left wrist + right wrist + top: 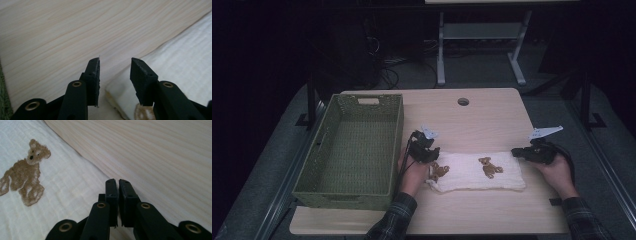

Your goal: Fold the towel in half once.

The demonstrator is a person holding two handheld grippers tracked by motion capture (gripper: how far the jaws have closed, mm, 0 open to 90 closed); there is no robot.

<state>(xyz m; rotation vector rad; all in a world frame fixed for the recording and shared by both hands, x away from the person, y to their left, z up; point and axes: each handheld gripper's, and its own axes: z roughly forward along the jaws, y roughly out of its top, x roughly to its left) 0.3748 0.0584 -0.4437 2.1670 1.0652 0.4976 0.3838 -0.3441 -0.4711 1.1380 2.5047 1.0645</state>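
Observation:
A white cloth (467, 175) printed with brown teddy bears (490, 167) lies flat on the wooden table (472, 115), near its front edge. My left gripper (432, 155) hovers over the cloth's left end. In the left gripper view that gripper (115, 62) is open, and the cloth's corner (120, 92) lies below the gap between its jaws. My right gripper (515, 152) sits at the cloth's right end. Its jaws (117, 181) are shut just above the cloth's edge (75, 185), with nothing seen between them. A bear print (25, 172) lies to their left.
A green woven basket (397, 145), with nothing in it, stands on the left of the table, close beside my left hand. A round cable hole (463, 101) is near the far edge. Bare tabletop stretches behind the cloth.

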